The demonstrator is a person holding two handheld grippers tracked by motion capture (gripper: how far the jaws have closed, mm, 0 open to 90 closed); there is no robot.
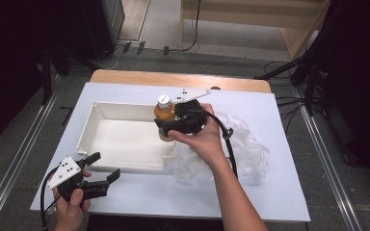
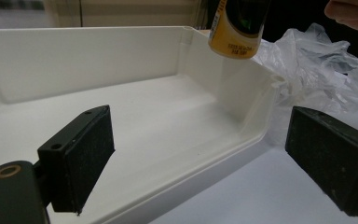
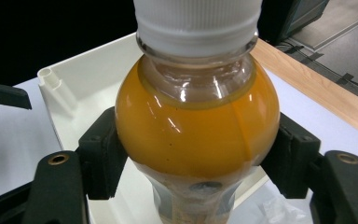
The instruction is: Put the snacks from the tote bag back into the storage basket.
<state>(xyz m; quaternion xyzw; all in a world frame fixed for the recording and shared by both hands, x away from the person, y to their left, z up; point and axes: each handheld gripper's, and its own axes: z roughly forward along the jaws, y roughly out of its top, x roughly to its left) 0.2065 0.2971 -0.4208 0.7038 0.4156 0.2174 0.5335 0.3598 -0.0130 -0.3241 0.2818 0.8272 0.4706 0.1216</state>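
Note:
A small bottle of orange juice [image 1: 165,113] with a white cap hangs upright over the right end of a white tray [image 1: 125,139]. My right gripper [image 1: 173,122] is shut on the bottle [image 3: 196,126], its two black pads pressing the bottle's sides below the shoulder. The bottle's bottom [image 2: 235,32] shows above the tray's right wall [image 2: 242,88] in the left gripper view. My left gripper [image 1: 105,169] rests near the table's front left, just outside the tray's front wall, open with nothing between its fingers.
A crumpled clear plastic bag [image 1: 241,149] lies to the right of the tray on the white table sheet [image 1: 289,192]. The wooden table edge [image 1: 183,79] runs along the back. Dark stands and cables surround the table.

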